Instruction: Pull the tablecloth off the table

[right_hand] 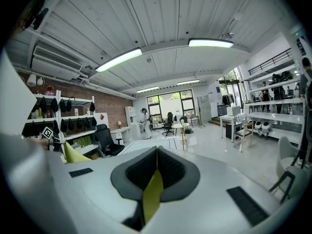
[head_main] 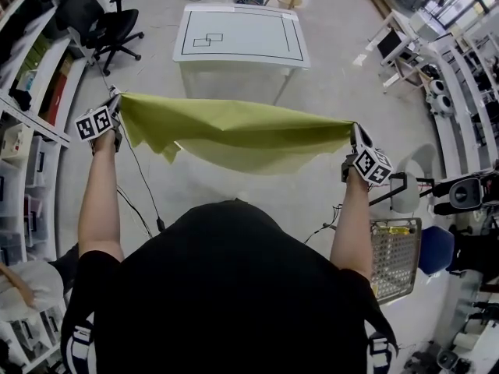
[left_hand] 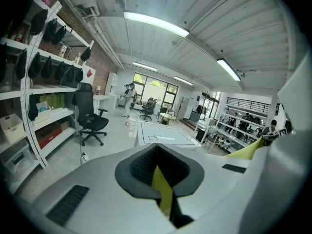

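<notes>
Yellow-green tablecloth (head_main: 234,131) off white table (head_main: 240,36), stretched in air between grippers. Left gripper (head_main: 109,114) clamped on left corner; right gripper (head_main: 355,140) clamped on right corner.

**Tablecloth, yellow-green, and table, white: separated**

Tablecloth (head_main: 234,131): thin, plain yellow-green fabric, off the table and held up in the air. Its top edge runs nearly taut from the left gripper (head_main: 116,102) to the right gripper (head_main: 355,133); each clamps one upper corner, and a narrow strip of cloth (left_hand: 161,183) shows pinched between the closed jaws. The rest hangs below in loose folds, the lower edge sagging unevenly.

Table (head_main: 242,61): rectangular white top, bare, marked with a black border line and two small overlapping outlined rectangles. It stands beyond the cloth, apart from it.
</notes>
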### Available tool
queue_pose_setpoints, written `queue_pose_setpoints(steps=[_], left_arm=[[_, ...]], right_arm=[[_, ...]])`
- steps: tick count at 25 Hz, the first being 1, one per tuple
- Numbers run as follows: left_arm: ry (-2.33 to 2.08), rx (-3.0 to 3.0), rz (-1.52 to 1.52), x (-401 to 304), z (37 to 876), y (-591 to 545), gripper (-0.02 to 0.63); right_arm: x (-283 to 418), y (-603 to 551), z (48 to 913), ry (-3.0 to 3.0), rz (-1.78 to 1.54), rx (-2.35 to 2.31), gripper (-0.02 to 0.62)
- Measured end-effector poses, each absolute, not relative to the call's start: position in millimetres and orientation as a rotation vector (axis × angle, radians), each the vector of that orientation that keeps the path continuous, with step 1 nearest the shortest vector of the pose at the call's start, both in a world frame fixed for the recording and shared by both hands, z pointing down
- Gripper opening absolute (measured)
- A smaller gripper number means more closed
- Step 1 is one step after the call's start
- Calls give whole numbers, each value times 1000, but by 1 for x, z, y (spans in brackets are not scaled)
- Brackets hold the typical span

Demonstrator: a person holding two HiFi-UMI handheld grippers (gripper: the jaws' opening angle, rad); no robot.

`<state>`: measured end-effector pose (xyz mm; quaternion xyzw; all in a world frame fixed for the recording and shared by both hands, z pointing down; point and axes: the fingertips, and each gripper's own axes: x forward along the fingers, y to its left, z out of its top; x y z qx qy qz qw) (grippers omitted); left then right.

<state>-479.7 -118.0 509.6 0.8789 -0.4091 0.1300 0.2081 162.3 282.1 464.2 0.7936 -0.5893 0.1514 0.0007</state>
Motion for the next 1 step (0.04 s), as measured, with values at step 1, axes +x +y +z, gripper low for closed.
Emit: queue_pose_setpoints(steps=[1], left_arm=[[-1139,2445,362,-480,511,-118,20]], right_arm=[[162,281,465,-1850,475,2491,21]])
